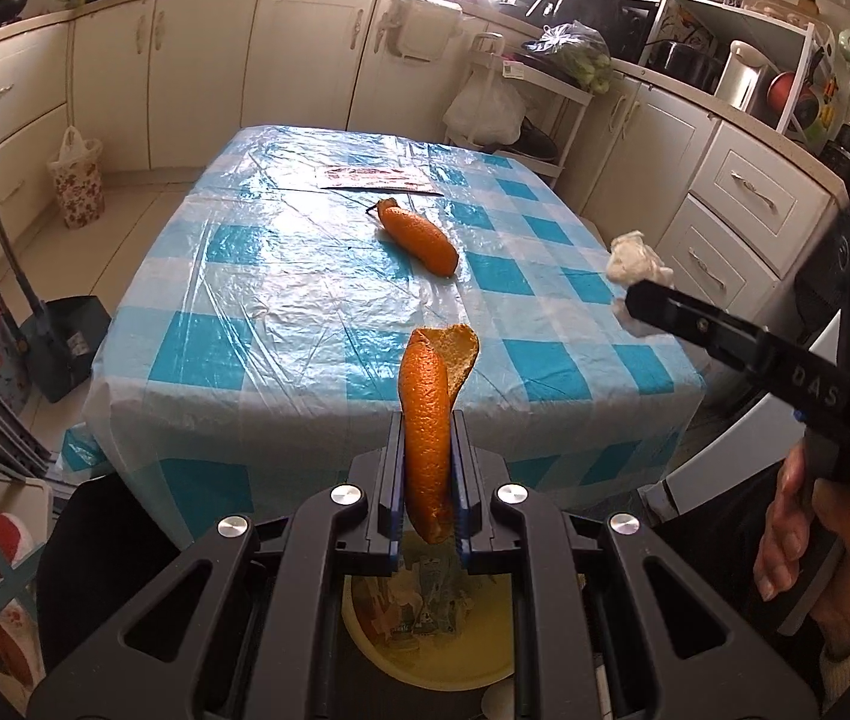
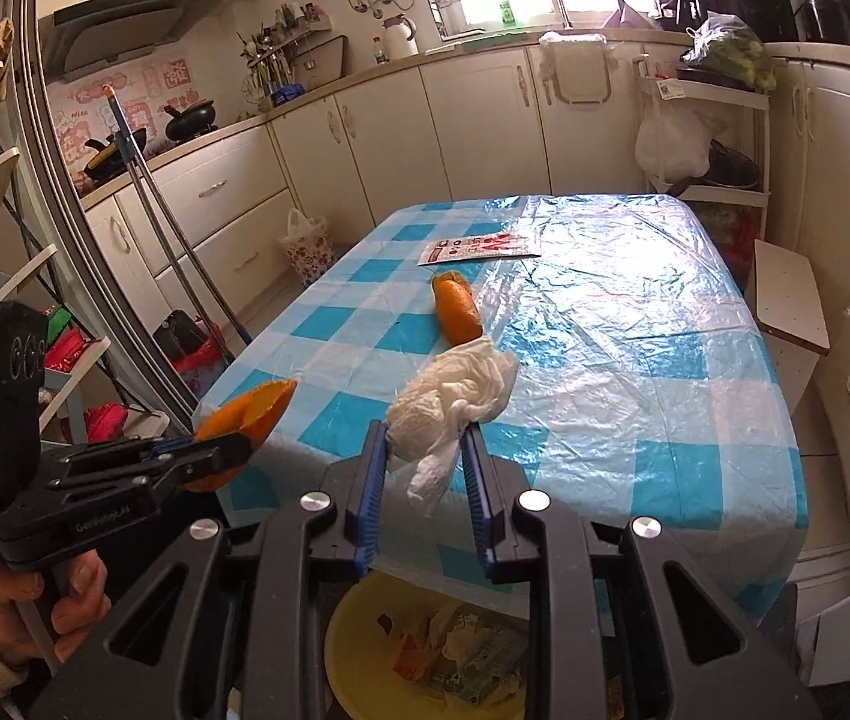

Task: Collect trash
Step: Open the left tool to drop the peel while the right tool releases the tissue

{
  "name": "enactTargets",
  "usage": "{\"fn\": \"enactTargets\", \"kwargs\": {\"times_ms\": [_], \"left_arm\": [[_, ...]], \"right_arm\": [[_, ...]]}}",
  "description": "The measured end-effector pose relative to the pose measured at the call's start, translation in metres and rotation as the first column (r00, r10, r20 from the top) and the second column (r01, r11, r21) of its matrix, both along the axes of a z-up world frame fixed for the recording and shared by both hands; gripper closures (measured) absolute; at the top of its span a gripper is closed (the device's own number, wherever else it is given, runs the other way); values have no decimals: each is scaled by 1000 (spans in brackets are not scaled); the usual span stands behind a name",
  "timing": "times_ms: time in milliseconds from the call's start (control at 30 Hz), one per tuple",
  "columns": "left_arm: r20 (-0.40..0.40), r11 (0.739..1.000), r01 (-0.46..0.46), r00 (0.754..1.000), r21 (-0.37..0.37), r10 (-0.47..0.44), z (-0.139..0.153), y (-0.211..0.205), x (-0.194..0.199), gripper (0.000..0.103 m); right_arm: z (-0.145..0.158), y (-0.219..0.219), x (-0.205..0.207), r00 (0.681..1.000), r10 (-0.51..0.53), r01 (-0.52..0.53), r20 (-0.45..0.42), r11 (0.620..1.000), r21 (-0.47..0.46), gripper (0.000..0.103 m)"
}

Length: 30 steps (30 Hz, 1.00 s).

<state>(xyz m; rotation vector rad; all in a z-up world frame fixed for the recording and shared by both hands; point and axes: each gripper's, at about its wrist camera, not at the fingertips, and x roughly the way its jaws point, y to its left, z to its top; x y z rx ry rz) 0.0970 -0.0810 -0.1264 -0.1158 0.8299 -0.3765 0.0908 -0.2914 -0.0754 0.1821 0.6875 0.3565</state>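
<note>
Bin position governs the coming move: the yellow bin point(image 1: 425, 642) sits directly beneath both grippers, off the table's point(image 1: 305, 276) near edge. Left gripper point(image 1: 427, 468) is clamped on an orange peel point(image 1: 425, 420), long axis along the fingers. Right gripper point(image 2: 425, 450) is clamped on a crumpled tissue point(image 2: 454, 396). Another peel point(image 1: 419, 234) lies mid-table, far from the bin.

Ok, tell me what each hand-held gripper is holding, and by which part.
Left hand-held gripper: orange peel strip, pinched at its lower half. Right hand-held gripper: crumpled white tissue, near end.
</note>
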Motion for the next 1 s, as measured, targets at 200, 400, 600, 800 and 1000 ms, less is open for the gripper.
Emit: {"fn": "enactTargets", "kwargs": {"times_ms": [200, 400, 600, 800, 1000], "left_arm": [[-70, 997, 62, 996, 40, -59, -26, -13, -12, 91], [-294, 965, 220, 940, 140, -172, -83, -50, -10, 89], [-271, 973, 176, 954, 150, -131, -81, -45, -11, 58], [-222, 991, 82, 973, 104, -57, -67, -27, -10, 52], [-144, 995, -29, 989, 93, 43, -51, -7, -12, 39]], "right_arm": [[-1, 7, 11, 1000, 20, -20, -14, 999, 25, 77], [-18, 16, -11, 996, 55, -57, -71, 998, -16, 77], [-45, 19, -29, 982, 48, -60, -183, 996, -60, 75], [-63, 30, -28, 965, 59, -94, -257, 988, -126, 75], [-88, 48, -30, 931, 91, -169, -353, 965, -198, 72]]}}
